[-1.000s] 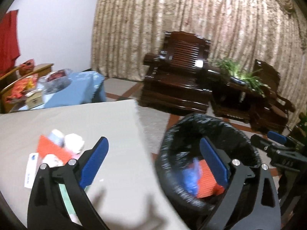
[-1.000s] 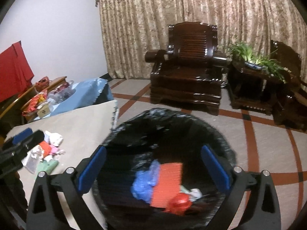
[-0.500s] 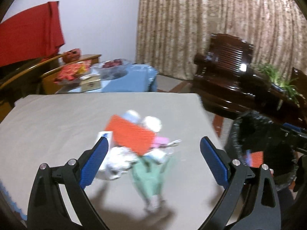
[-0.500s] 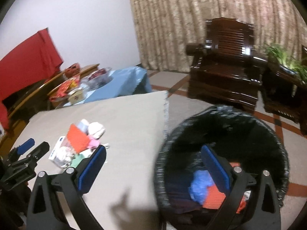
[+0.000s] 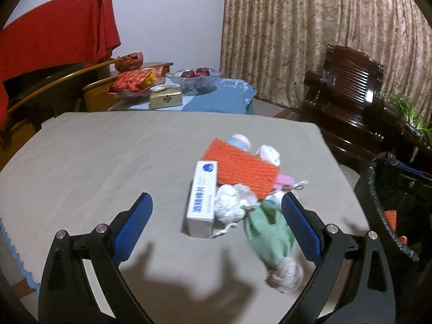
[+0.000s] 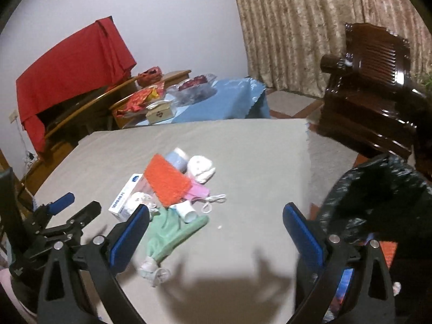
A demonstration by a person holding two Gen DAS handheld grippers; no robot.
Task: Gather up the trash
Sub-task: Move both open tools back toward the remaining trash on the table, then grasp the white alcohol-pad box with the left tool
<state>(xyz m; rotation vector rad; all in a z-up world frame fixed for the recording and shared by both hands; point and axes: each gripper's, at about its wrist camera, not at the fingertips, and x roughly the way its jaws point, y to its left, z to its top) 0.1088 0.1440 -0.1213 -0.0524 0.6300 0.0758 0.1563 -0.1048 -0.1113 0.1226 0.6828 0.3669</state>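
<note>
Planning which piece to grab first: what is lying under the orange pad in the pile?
The orange pad rests on a pink item, with the white box at its edge. A pale cup and a white wad show behind it. Anything directly beneath its middle is covered.

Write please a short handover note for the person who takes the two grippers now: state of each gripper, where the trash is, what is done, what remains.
Left gripper: open, empty, aimed at the pile.
Right gripper: open, empty, over the table.
Pile on the table: white box, orange mesh pad, green cloth, crumpled tissues, pink mask.
Done: some trash already lies in the black-lined bin at the table's right.
Left: move the whole pile into the bin.
</note>
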